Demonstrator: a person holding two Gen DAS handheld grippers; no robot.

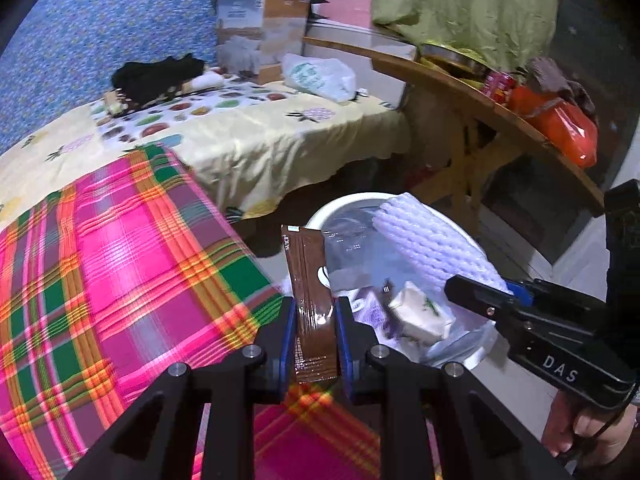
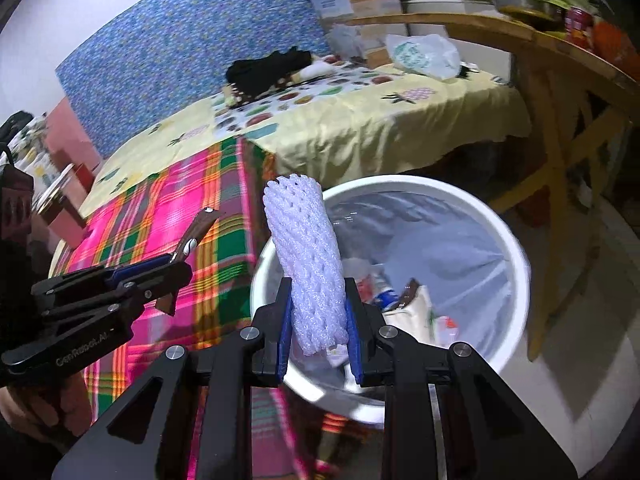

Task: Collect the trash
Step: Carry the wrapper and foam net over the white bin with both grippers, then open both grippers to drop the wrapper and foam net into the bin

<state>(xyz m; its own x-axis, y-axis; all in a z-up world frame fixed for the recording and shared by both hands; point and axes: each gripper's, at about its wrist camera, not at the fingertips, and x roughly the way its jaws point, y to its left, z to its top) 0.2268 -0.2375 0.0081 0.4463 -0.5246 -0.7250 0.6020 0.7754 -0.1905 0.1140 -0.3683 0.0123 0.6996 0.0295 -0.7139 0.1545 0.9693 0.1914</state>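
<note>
Both pairs of jaws were clamped on trash: the left gripper (image 1: 315,322) pinched a brown sachet (image 1: 309,296) by its lower half, so that the packet stood nearly upright between the blue pads (image 1: 346,344), while the right gripper (image 2: 319,326) squeezed a white foam net sleeve (image 2: 310,264), which also rose upright from between its fingers. In the left wrist view the sachet was held at the near edge of a white bin (image 1: 478,354), over the border where a pink and green plaid cloth (image 1: 120,264) ended, and the right gripper reached in from the right with the foam sleeve above the bin's far side. In the right wrist view the sleeve stood over the bin's near left rim (image 2: 516,256), and the left gripper was seen from the side, to the left, above the plaid cloth, with the sachet sticking up from it. The bin was lined with a clear bag, and it already held a pale crumpled carton (image 1: 420,316) and some other wrappers, too blurred to name. Behind the plaid cloth lay a yellow fruit-print sheet (image 1: 256,140) with a black garment (image 1: 156,78), a white plastic bag (image 1: 320,76) and a cardboard box (image 1: 260,36) on it. A wooden table (image 1: 460,84) stood to the right, bearing a red can (image 1: 499,86) and an orange packet (image 1: 560,120).
</note>
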